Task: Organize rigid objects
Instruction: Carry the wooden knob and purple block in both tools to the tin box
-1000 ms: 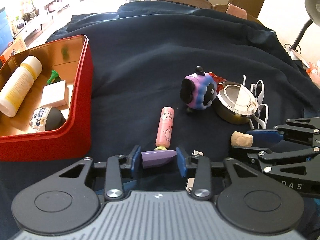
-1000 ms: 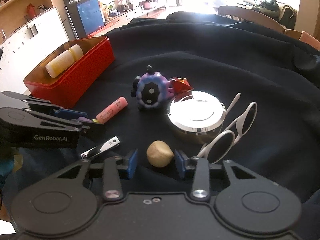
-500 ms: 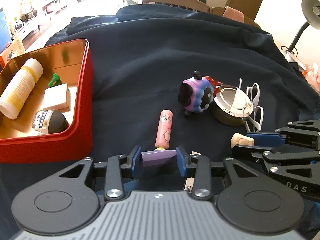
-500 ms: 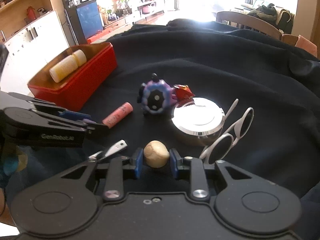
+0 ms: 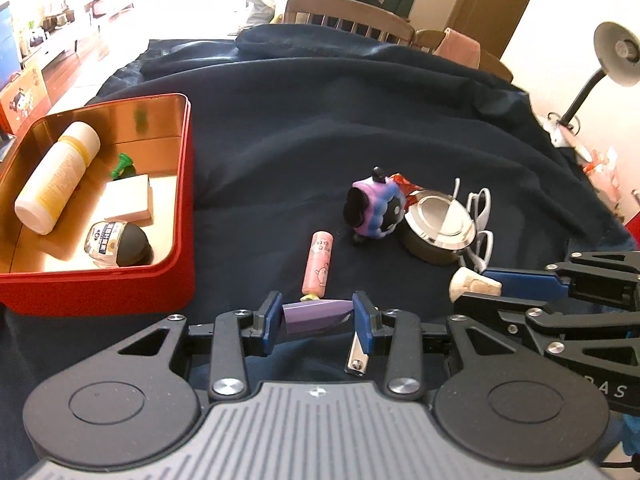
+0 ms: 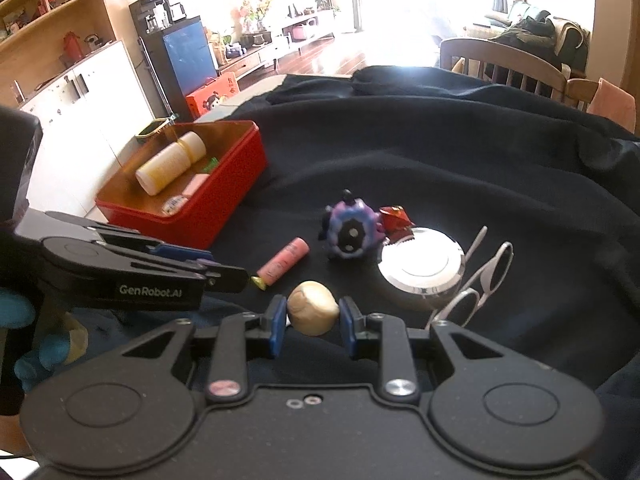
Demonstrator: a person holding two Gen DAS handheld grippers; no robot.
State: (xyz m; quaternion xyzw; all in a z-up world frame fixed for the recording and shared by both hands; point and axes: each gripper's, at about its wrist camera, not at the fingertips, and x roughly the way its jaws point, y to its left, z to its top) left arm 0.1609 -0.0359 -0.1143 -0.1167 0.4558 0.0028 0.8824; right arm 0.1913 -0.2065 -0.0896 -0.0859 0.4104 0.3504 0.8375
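Observation:
My left gripper (image 5: 315,317) is shut on a small purple block (image 5: 320,310), held off the dark cloth. My right gripper (image 6: 313,318) is shut on a beige ball (image 6: 312,310), also lifted; it shows at the right of the left wrist view too, right gripper (image 5: 476,286). A red tin (image 5: 100,292) stands at the left, holding a yellow-white bottle (image 5: 56,178), a white block (image 5: 128,202), a black round item (image 5: 120,242) and a green piece (image 5: 122,166). A pink tube (image 5: 318,266) lies just beyond the left fingertips.
On the cloth lie a purple toy figure (image 5: 374,212), a round metal tin (image 5: 438,224), white glasses (image 5: 482,220), a red wrapper (image 6: 394,218) and a nail clipper (image 5: 356,354) under the left gripper. A wooden chair (image 5: 348,16) stands behind the table.
Both grippers have risen with their objects, so the cloth items look smaller and further off. The right jaws closed on the beige ball, which lay loose between them a second ago.

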